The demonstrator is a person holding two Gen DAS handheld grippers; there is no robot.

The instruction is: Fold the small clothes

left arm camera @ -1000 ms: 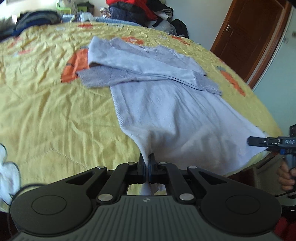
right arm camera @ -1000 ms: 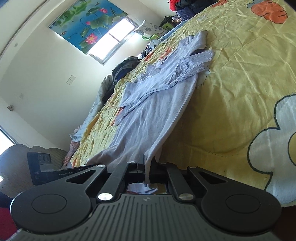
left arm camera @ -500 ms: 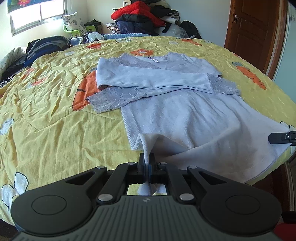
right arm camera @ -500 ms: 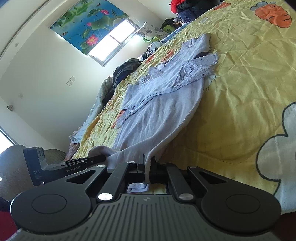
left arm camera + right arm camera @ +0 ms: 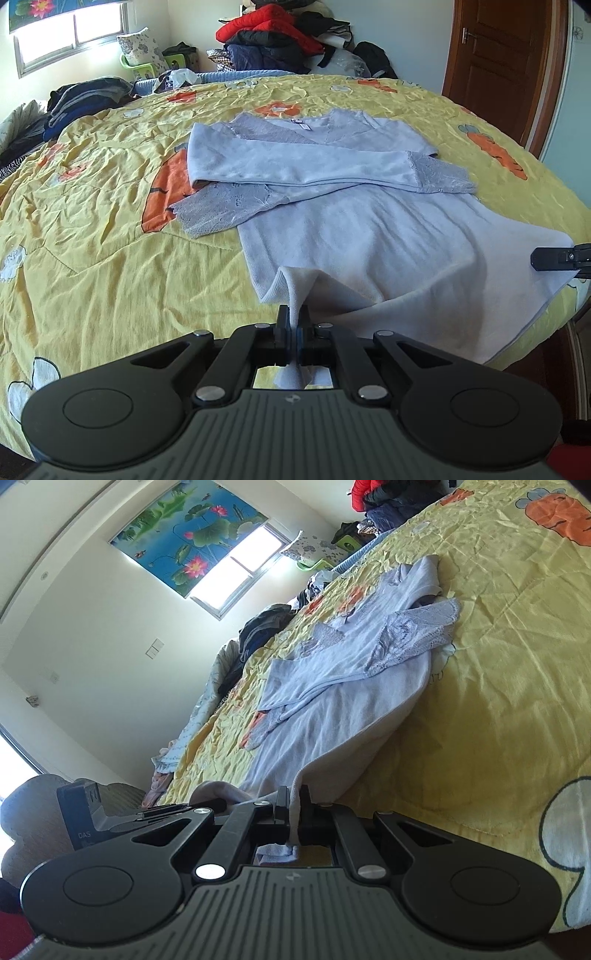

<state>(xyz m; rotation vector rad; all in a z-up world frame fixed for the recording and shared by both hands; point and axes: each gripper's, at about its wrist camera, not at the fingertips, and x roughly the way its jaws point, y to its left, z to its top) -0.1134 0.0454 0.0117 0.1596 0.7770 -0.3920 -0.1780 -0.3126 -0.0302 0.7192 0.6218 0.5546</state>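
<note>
Left wrist view shows the left gripper (image 5: 294,317) clamped on one bottom corner of a pale blue sweater (image 5: 369,236), the fabric pinched between its fingers and lifted into a small peak just ahead of them. The right gripper (image 5: 294,805) is likewise closed on the other bottom corner, with cloth hanging through its jaws; from the left camera its tip shows far off to the right, at the hem's other end.

The sweater lies spread on a yellow bedspread (image 5: 92,258), stretching away from both grippers. Its long axis runs from the held hem straight ahead to the neckline (image 5: 303,123), which points away toward the pile of clothes (image 5: 273,33) beyond the far edge of the bed. Both sleeves (image 5: 295,166) are already folded across the chest, lying crosswise to that axis.

The step in hand looks like the bottom-to-top fold: hem gripped, barely raised. The next move would call for both grippers to lift together, keep the hem taut and level between them, and carry it forward over the sleeves to the shoulders, so the body halves without dragging the sleeves out of place.
</note>
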